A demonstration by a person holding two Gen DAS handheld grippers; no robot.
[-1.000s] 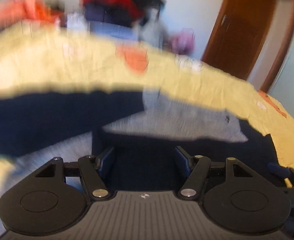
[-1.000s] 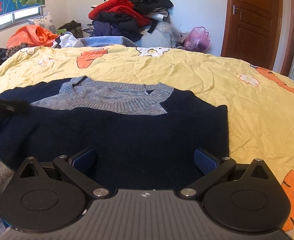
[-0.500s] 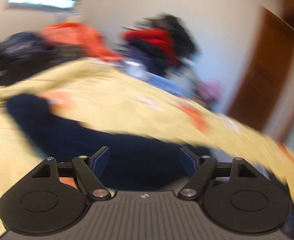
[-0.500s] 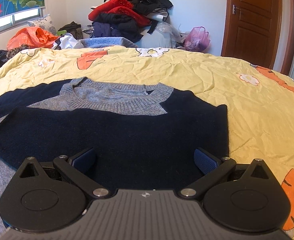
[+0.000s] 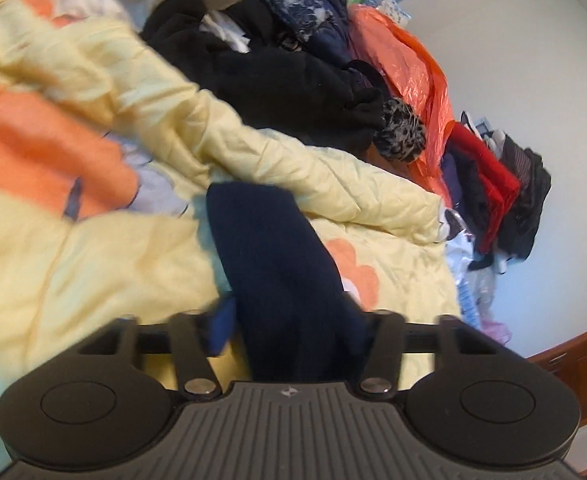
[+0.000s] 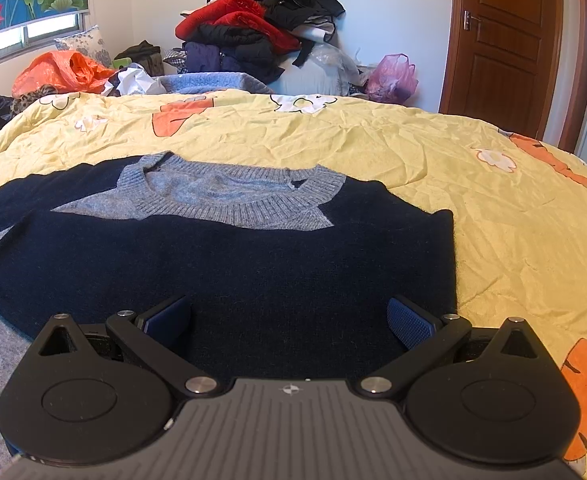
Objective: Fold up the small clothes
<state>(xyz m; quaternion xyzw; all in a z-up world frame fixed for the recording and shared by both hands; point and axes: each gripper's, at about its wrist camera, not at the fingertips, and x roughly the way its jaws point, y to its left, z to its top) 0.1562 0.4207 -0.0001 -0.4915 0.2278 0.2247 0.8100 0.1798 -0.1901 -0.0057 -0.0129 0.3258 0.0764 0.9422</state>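
Note:
A small navy sweater (image 6: 229, 264) with a grey collar lies flat on the yellow bedspread (image 6: 493, 216), its right sleeve folded across the chest. My right gripper (image 6: 289, 316) is open and hovers over the sweater's lower body, holding nothing. In the left wrist view, the sweater's left navy sleeve (image 5: 269, 256) stretches out over the bedspread (image 5: 93, 264) and runs between the fingers of my left gripper (image 5: 293, 320). The jaws stand apart around the sleeve, not closed on it. The view is tilted.
A heap of clothes (image 6: 253, 28) is piled against the far wall, with an orange plastic bag (image 6: 57, 72) and a pink bag (image 6: 393, 80). A brown door (image 6: 505, 40) stands at the right. Dark clothes (image 5: 285, 80) lie beyond the bedspread by the sleeve.
My left gripper has swung left from over the sweater's body to the outstretched left sleeve, which now lies between its fingers. The right gripper and the sweater's body have not moved.

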